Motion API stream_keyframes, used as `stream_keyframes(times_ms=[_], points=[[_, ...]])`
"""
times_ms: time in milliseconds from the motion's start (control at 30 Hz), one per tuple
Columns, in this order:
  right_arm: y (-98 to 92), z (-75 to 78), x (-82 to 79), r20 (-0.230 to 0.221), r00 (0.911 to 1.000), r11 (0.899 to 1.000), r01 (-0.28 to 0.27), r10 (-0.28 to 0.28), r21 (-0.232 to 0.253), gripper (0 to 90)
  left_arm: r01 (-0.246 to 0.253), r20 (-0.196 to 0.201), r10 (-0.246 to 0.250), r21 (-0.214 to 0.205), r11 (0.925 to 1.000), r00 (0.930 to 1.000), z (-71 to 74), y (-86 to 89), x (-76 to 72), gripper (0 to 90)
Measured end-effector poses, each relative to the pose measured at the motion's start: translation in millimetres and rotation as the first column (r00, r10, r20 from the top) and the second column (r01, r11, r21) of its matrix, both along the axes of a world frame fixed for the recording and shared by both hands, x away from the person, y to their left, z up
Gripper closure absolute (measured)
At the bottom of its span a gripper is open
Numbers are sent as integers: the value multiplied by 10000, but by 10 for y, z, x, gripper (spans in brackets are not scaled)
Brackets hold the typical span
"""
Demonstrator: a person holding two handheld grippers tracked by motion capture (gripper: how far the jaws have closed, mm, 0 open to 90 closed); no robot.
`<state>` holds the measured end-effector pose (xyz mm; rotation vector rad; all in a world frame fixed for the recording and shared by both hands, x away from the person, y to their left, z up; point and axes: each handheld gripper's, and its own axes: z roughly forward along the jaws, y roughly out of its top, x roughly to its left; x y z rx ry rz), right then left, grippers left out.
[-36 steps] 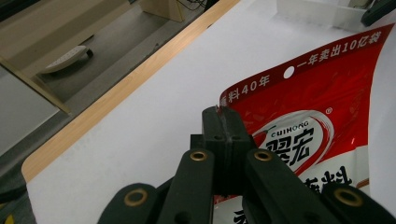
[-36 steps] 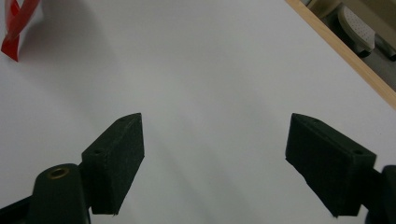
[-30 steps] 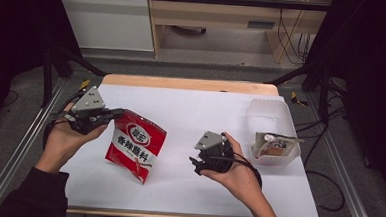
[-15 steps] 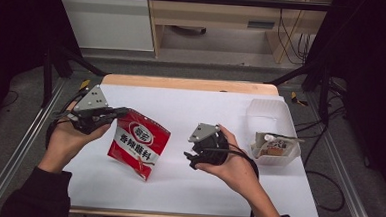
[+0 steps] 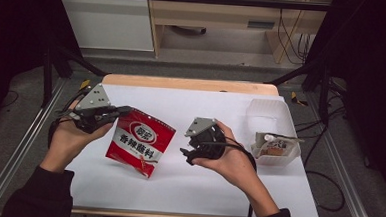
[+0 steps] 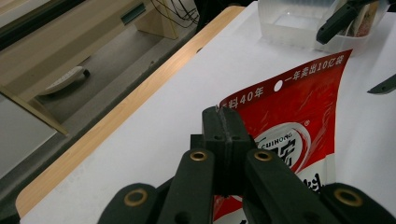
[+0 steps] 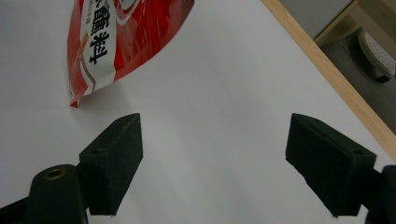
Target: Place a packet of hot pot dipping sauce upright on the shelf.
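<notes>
High view cuts my sight of the clear tub (image 5: 273,115) at the table's right side: I can't make out what the packets inside it are. My left gripper (image 5: 111,113) has its jaws pressed together on the top corner of the red seasoning pouch (image 5: 141,142), which hangs tilted with its lower end on the white table (image 5: 217,190). My right gripper (image 5: 188,153) is spread wide, holding nothing, just beside the pouch.

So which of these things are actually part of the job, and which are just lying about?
Part of the job:
- red packet, pinched at its top corner by the left gripper
- right gripper, open and empty

Just lying about:
- clear tub holding another packet
</notes>
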<state>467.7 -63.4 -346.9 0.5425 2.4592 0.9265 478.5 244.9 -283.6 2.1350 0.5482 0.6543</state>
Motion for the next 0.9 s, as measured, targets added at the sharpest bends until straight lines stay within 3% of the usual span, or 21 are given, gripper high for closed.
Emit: stream_keyframes(times_ms=[333, 467, 600, 900], points=[[97, 66, 32, -274, 9989, 9993, -370, 369, -24, 193, 171, 15, -171, -55, 9998, 9999, 46, -39, -20, 900], [123, 45, 51, -436, 9981, 9991, -427, 429, 61, 192, 301, -108, -299, 206, 9993, 9995, 3, -65, -19, 900], [219, -27, 133, -804, 9950, 9979, -570, 593, 308, 193, 376, -145, -373, 227, 9990, 9992, -33, -66, -14, 900], [381, -40, 267, -950, 9930, 9969, -670, 706, 405, 233, 412, -132, -410, 161, 9990, 9991, -11, -25, -40, 900]])
